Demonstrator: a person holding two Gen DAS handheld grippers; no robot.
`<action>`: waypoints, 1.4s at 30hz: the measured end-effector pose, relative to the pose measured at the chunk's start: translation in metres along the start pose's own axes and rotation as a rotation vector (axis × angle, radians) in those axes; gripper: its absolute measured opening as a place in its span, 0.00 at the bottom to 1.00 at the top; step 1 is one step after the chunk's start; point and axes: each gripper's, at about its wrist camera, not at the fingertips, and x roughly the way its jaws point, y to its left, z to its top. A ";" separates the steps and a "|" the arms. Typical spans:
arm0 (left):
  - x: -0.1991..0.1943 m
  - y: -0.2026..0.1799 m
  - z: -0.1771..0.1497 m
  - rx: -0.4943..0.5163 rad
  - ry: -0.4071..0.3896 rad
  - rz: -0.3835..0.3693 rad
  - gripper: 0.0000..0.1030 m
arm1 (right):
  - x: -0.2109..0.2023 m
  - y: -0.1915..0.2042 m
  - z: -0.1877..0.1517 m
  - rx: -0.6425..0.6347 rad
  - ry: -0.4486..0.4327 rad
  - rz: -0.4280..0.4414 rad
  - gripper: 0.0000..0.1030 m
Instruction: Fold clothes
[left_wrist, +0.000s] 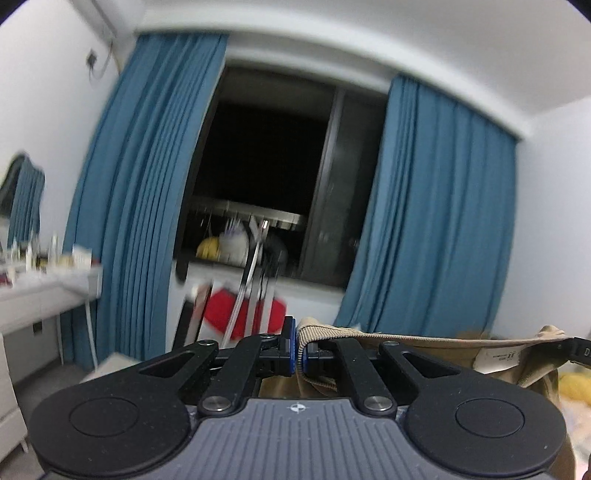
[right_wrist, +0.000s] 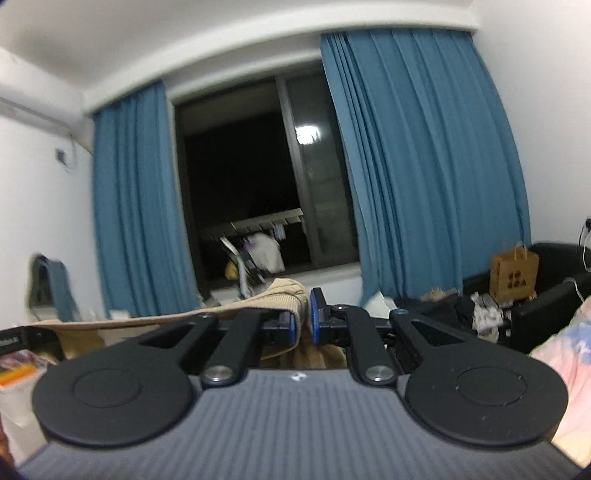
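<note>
A tan ribbed garment is stretched in the air between both grippers. My left gripper is shut on its ribbed waistband edge, blue pads pinching the cloth. The fabric runs right to a white label and to the other gripper's black tip at the frame's right edge. In the right wrist view my right gripper is shut on the other end of the same tan garment, which bunches over the left pad and stretches left. The lower part of the garment hangs hidden under both gripper bodies.
Blue curtains frame a dark window ahead. A white dresser with small items stands at left. A red object lies under the window. At right are a black sofa, a brown paper bag and pale bedding.
</note>
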 end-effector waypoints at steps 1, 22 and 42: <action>0.028 0.007 -0.022 -0.003 0.037 0.010 0.03 | 0.033 -0.007 -0.020 0.009 0.041 -0.017 0.11; 0.285 0.091 -0.279 0.027 0.479 0.034 0.40 | 0.264 -0.083 -0.301 0.069 0.594 -0.008 0.41; 0.042 0.185 -0.221 -0.561 0.299 0.004 0.97 | 0.010 -0.059 -0.216 0.229 0.420 0.101 0.89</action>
